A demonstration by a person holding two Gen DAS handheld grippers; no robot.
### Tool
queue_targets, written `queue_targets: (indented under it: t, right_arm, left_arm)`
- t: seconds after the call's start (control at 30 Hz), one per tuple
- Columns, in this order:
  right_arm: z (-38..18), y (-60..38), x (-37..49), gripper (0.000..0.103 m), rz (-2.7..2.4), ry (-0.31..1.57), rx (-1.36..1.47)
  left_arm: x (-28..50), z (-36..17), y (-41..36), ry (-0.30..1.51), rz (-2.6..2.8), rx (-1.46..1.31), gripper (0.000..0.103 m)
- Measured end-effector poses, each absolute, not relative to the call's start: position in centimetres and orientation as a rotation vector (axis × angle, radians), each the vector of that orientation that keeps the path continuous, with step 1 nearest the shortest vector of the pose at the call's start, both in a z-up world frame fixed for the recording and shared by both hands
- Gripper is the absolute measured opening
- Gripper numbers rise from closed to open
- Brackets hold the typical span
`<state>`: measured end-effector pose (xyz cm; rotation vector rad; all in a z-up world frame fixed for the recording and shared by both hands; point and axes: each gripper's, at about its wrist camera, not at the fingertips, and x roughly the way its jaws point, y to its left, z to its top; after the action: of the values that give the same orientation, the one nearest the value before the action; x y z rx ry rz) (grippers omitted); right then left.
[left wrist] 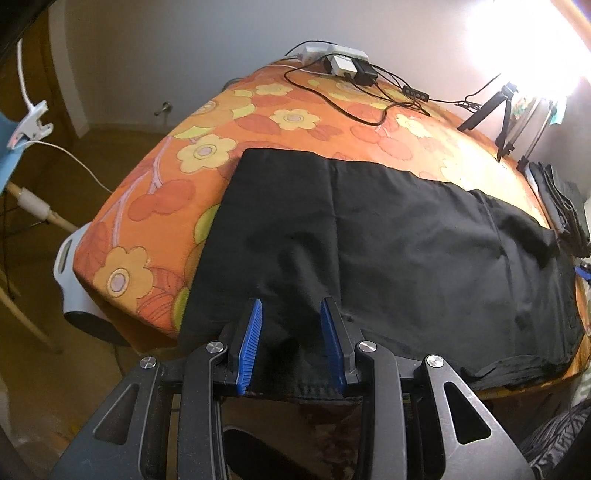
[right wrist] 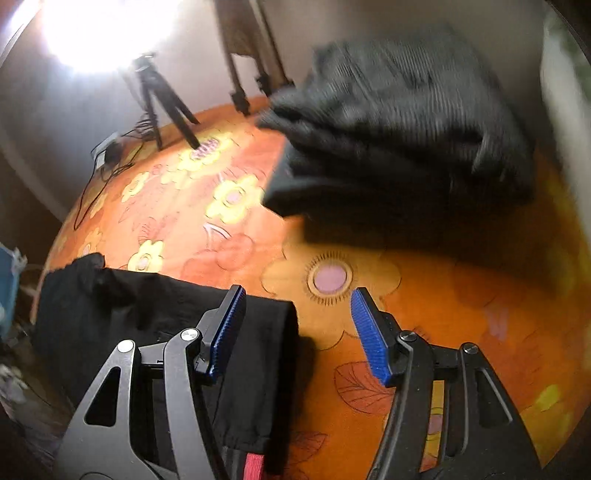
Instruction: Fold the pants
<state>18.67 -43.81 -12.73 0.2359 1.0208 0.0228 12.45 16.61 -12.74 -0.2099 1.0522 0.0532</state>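
Black pants (left wrist: pixel 388 240) lie spread flat across the orange flowered tablecloth (left wrist: pixel 288 118). Their near hem hangs off the table's front edge and runs up between the blue pads of my left gripper (left wrist: pixel 293 345), which is shut on that bunched hem. In the right wrist view another end of the pants (right wrist: pixel 155 314) lies at the lower left, partly under the left finger. My right gripper (right wrist: pixel 299 332) stands open above the cloth (right wrist: pixel 461 302). The fabric's edge reaches into the gap, but neither pad touches it.
A stack of folded dark clothes (right wrist: pixel 406 147) sits at the table's far right, blurred; the same stack (left wrist: pixel 565 210) shows in the left view. Tripods (right wrist: pixel 162 103), a power strip with cables (left wrist: pixel 343 62) and a bright lamp (right wrist: pixel 99 29) stand along the back.
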Motion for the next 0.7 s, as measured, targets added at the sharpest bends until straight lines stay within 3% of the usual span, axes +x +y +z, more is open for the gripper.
queue_targets:
  t: [0.1,0.2,0.33,0.57,0.63,0.7]
  right_arm:
    - [-13.8,-43.6,19.7,0.061,0.056,1.025,0.293]
    - [-13.8,-42.1,20.0,0.027,0.093,1.016,0.268]
    - [-12.3,-40.5,18.7,0.011,0.046,1.003,0.14]
    - [-9.8,-39.8,15.6,0.011,-0.107,0.956,0.045]
    - [-8.6,-38.9,14.8,0.028,-0.093,0.959,0.027]
    - [-6.4,-37.0,13.3,0.032,-0.056,0.904,-0.042]
  left_arm:
    - [12.5,-13.0,16.3,1.061,0.061,-0.209,0.031]
    - [12.7,-13.1,15.8,1.065,0.066,-0.176,0.031]
    - [12.9,-13.2,15.9,1.067,0.07,-0.17,0.031]
    - [12.7,-12.8,16.5,1.055,0.081,-0.174,0.031]
    - [12.2,-12.2,17.3,1.034,0.092,-0.203,0.031]
    - [11.7,-11.6,18.3,1.009,0.102,-0.237,0.031]
